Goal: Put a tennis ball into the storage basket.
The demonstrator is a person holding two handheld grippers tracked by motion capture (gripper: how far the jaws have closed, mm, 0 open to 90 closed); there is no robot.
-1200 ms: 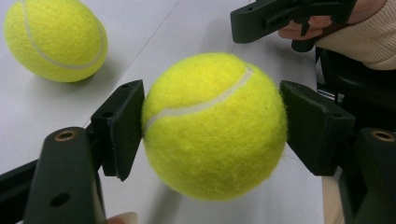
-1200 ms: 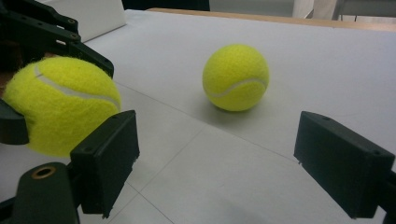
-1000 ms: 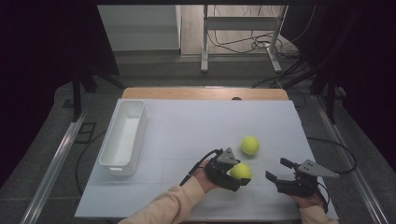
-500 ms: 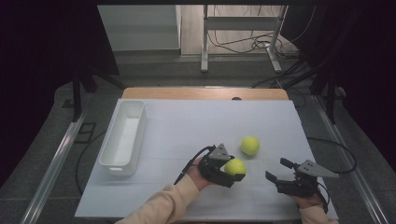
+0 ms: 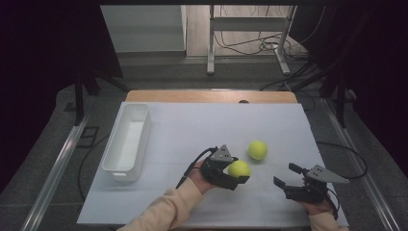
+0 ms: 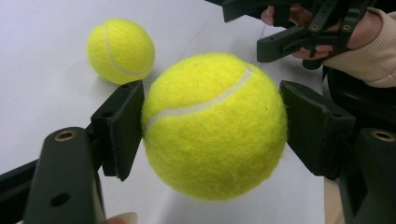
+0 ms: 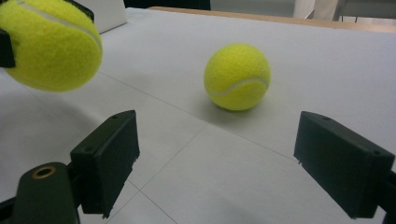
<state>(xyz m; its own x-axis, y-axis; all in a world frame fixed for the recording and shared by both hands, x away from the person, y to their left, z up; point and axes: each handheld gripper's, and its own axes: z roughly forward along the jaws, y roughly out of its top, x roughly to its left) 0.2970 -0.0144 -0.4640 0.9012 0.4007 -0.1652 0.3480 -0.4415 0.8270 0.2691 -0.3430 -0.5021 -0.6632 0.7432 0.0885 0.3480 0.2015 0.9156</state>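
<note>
Left gripper view is showing the left tool [image 6: 212,126] clamping a tennis ball [image 6: 215,126] between its two pads, lifted clear of the white table [image 6: 42,93]. A second tennis ball [image 6: 120,50] is lying just beyond that tool. The right tool [image 7: 215,158] is standing wide with nothing between its pads, the second ball ahead of it.

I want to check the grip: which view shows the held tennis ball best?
The left gripper view: the held tennis ball sits large between both pads of the left tool. The high view shows it small; the right gripper view catches part at its corner.
</note>
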